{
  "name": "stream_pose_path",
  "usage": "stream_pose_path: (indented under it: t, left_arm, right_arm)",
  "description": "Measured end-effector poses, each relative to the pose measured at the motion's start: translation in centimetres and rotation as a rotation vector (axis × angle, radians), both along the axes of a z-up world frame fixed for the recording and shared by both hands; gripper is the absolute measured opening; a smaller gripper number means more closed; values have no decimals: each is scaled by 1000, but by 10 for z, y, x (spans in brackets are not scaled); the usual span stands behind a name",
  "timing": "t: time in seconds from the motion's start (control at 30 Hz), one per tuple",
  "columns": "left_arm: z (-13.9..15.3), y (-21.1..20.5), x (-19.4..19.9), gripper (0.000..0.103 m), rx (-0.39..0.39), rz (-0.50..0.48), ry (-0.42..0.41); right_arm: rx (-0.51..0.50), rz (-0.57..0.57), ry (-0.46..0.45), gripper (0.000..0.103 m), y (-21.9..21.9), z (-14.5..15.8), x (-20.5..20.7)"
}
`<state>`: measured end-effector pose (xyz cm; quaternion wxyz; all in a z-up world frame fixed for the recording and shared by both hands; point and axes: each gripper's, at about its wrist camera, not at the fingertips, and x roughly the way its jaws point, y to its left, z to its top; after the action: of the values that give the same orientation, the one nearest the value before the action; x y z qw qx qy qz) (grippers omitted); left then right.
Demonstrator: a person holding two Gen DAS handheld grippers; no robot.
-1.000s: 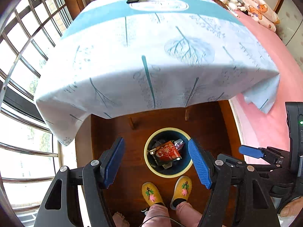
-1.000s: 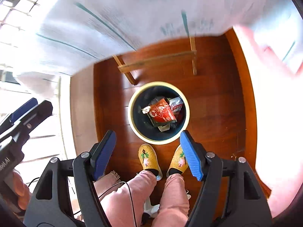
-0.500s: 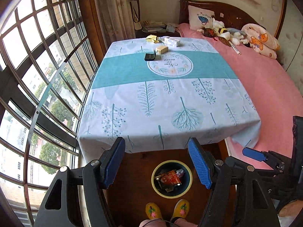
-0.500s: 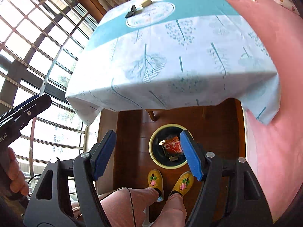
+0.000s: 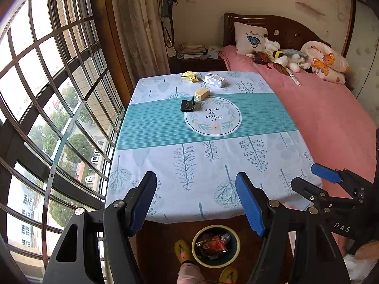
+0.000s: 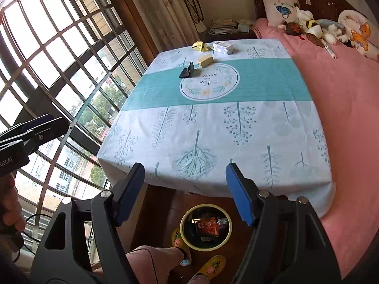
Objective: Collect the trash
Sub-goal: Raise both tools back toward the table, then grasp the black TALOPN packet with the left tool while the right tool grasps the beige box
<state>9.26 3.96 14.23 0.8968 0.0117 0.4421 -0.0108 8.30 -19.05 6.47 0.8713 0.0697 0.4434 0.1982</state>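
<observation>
Half-hidden bin point(image 5: 216, 246), slippers point(image 6: 210, 268) cut off

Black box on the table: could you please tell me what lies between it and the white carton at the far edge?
A small tan box lies between the black box and the white carton; both wrist views show it.

bin point(image 5: 197, 259) below table point(image 5: 260, 123) edge
</observation>
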Motion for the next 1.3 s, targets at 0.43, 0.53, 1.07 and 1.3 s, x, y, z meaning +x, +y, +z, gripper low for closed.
stream_pose_path:
  t: [0.43,0.53,1.07,1.3]
  left_arm:
    - [-64,11,218,70,-91,-46,169]
    - [-94,15,280,70,-99,-44,222]
    - [-248,36,477,70,-94,-46,417]
    - [-273,42,497,65,-100,-56,444]
  right_arm:
    - [-32,-80,-101,73,-5,36,144]
    - [-43,-108,-89,75,-3,27,187]
    - [-61,-189,85,75,51,-90,399]
    - [-78,-171,122,75,76,-132,454]
